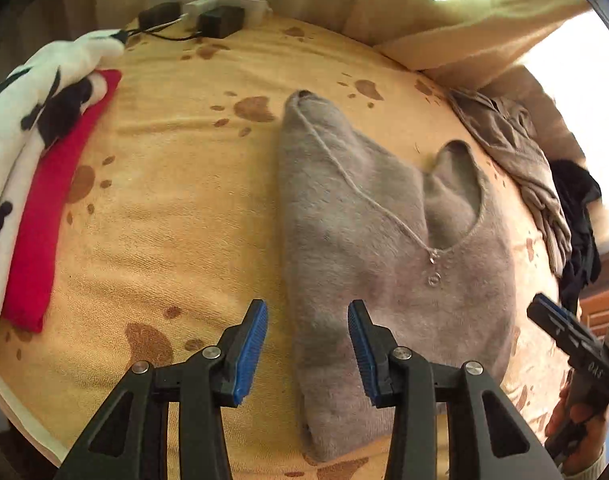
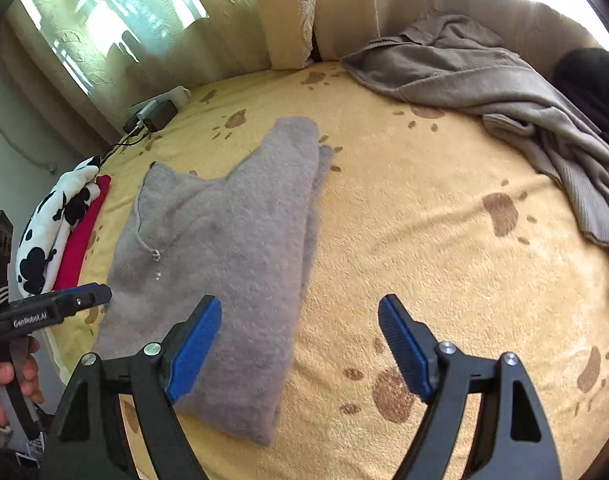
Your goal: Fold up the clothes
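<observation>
The grey sweater [image 1: 384,248] is a fuzzy, brushed knit with a matt nap, and a thin shiny metal necklace [image 1: 388,216] lies on it. The yellow bedspread [image 1: 176,208] under it looks like soft, short-pile fleece, matt and faintly ribbed. The red folded garment [image 1: 44,216] seems a plush cloth. The taupe cardigan [image 2: 504,92] is a ribbed knit. Each claw [image 1: 307,354] has matt black plastic arms, ridged blue pads [image 2: 196,344] and bright metal screws.

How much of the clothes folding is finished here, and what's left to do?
Done: a spotted white piece and a red one lie folded at the bed's edge. In hand: the grey sweater is folded lengthwise; both grippers, left and right, are open above it. Left: the crumpled beige garment and a dark one.
</observation>
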The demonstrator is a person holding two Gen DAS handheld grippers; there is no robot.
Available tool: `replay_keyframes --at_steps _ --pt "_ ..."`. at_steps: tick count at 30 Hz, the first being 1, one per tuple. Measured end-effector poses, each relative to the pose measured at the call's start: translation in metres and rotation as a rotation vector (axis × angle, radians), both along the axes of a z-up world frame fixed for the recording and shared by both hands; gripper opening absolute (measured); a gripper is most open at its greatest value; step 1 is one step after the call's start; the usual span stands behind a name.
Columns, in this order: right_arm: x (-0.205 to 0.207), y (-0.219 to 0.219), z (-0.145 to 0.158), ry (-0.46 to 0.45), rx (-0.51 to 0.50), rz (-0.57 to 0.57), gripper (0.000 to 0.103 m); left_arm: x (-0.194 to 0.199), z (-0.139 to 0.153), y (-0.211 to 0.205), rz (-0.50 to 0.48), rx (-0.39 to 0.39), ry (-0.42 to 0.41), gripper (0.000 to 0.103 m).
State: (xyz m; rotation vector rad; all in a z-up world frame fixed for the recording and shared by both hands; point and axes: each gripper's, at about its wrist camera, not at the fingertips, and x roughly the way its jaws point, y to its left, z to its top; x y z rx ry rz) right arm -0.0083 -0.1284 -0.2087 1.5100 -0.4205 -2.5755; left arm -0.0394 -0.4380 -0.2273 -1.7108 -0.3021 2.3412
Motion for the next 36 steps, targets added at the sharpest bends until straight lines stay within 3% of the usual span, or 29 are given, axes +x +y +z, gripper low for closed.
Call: replay_keyframes --at_steps 4,7,11,15,19,24,26,28,33,36 --pt "0.002 0.006 -0.001 0.013 -0.049 -0.009 0.084 -0.024 -0.008 -0.027 0.11 0.219 -0.027 0.043" --pt "-0.006 0.009 -0.005 0.008 -0.093 -0.03 0.084 -0.041 -0.017 -0.035 0.124 0.355 -0.039 0.043" --pt "-0.011 0.011 -0.007 -0.007 -0.116 -0.058 0.084 -0.058 -0.03 -0.038 0.14 0.467 -0.058 0.043" --pt "-0.012 0.01 -0.007 -0.011 -0.106 -0.058 0.084 -0.067 -0.041 -0.036 0.139 0.482 -0.092 0.043" --pt "-0.013 0.012 -0.009 -0.016 -0.101 -0.079 0.084 -0.072 -0.04 -0.04 0.137 0.396 -0.073 0.043" --pt "-0.017 0.012 -0.009 -0.002 -0.074 -0.113 0.085 -0.077 -0.051 -0.041 0.117 0.445 -0.148 0.044" --pt "-0.02 0.012 -0.009 0.005 -0.069 -0.129 0.085 -0.079 -0.053 -0.033 0.076 0.471 -0.172 0.073" --pt "-0.024 0.012 -0.009 0.007 -0.078 -0.141 0.086 -0.079 -0.052 -0.027 0.044 0.512 -0.181 0.087" --pt "-0.033 0.011 -0.011 -0.01 -0.134 -0.147 0.098 -0.084 -0.055 -0.019 -0.007 0.543 -0.233 0.087" --pt "-0.037 0.006 -0.012 -0.002 -0.185 -0.126 0.099 -0.088 -0.057 -0.021 -0.023 0.57 -0.247 0.087"
